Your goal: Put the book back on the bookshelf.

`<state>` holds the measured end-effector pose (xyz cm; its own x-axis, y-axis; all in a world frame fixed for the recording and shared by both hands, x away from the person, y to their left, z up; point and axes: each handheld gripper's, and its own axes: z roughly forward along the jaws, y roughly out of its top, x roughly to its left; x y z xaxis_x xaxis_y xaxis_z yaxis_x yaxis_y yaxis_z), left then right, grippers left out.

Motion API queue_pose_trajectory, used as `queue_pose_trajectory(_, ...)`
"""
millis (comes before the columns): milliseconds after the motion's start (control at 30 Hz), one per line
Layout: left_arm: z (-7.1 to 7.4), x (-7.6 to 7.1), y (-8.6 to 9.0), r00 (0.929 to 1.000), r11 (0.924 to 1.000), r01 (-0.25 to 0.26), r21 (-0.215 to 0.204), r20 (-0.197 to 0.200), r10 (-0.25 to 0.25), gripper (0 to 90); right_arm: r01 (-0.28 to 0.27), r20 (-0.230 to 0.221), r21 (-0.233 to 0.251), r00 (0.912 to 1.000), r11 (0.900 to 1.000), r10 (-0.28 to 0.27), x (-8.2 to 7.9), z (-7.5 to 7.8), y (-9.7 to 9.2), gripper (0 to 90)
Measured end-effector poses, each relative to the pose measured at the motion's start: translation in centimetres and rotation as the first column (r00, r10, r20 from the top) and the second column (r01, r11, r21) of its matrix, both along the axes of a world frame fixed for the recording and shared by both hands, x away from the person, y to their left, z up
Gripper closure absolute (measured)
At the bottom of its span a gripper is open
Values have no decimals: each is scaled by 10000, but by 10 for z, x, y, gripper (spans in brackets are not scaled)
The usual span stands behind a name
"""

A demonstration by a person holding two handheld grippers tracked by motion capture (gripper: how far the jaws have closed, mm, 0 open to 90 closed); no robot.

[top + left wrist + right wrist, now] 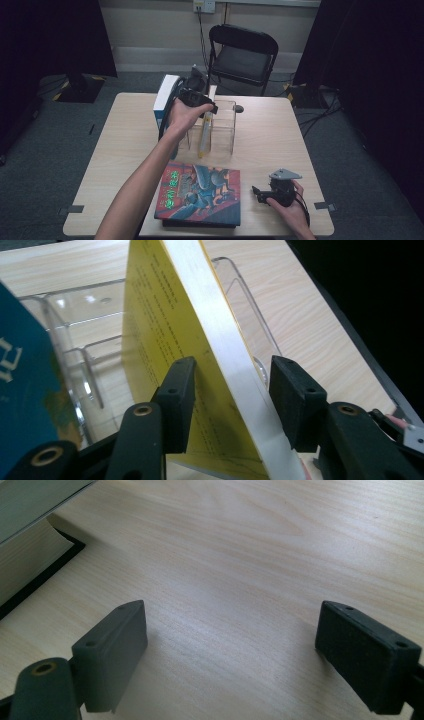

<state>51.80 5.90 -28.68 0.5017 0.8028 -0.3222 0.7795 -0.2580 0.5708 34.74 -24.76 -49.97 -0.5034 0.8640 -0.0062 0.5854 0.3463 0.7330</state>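
Pale wood-grain covers the table (pixel 125 130), which stands on grey carpet with a black folding chair (pixel 243 55) behind it and dark curtains at both sides. From the high view, a clear plastic organizer (pixel 220 131) sits at the middle of the table with a blue-and-white book (pixel 165 97) standing at its left end. A thin yellow book (pixel 205 134) stands tilted on edge in one of the organizer's compartments. A large illustrated book (pixel 200 192) lies flat on another near the front edge.

The left gripper (pixel 200 102) is held over the organizer, the person's forearm stretched forward from the bottom of the frame and the hand wrapped around the gripper's body. The left gripper view adds what the high view cannot resolve: the yellow book (pixel 165 340) and its white page edge run up between the two black jaws. The left pad (pixel 180 390) lies against the cover, while the right one stands just clear of the page edge, so the jaws are partly apart and not clamping. Transparent dividers with rounded corners show behind the book.

The right gripper (pixel 260 192) rests low near the table's front right, held from behind, a grey three-cornered plate on top. Its own view shows matte black jaws spread wide over bare wood, with a book's page block (pixel 25 565) at the left.
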Motion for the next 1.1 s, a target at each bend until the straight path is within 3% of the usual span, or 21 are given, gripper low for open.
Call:
queue_pose_trajectory(167, 1, -2, 0, 10000, 9999, 50, 118, 76, -51, 517, -15, 1, 0, 10000, 10000, 15, 0, 0, 0, 129)
queue_pose_trajectory(533, 5, -11, 20, 9970, 9992, -316, -248, 701, 332, 456, 5, -6, 6, 10000, 10000, -5, 0, 0, 0, 129)
queue_pose_trajectory(600, 6, -11, 22, 9977, 9998, -95, -145, 675, 104, 450, 12, -5, 6, 10000, 10000, -12, 0, 0, 0, 129)
queue_pose_trajectory(667, 7, -13, 23, 9962, 9994, -301, -186, 817, 316, 436, 15, -6, 5, 10000, 10000, -15, 0, 0, 0, 129)
queue_pose_trajectory(767, 7, -16, 25, 9971, 9998, -105, -161, 758, 117, 434, 14, -5, 4, 10000, 10000, -14, 0, 0, 0, 129)
queue_pose_trajectory(1000, 6, -39, 32, 9895, 9999, 62, -157, 1448, -39, 421, 11, 5, 3, 10000, 10000, -11, 0, 0, 0, 129)
queue_pose_trajectory(1100, 8, -49, 34, 9877, 9996, 229, -145, 1553, -204, 416, 28, -4, 2, 10000, 10000, -28, 0, 0, 0, 128)
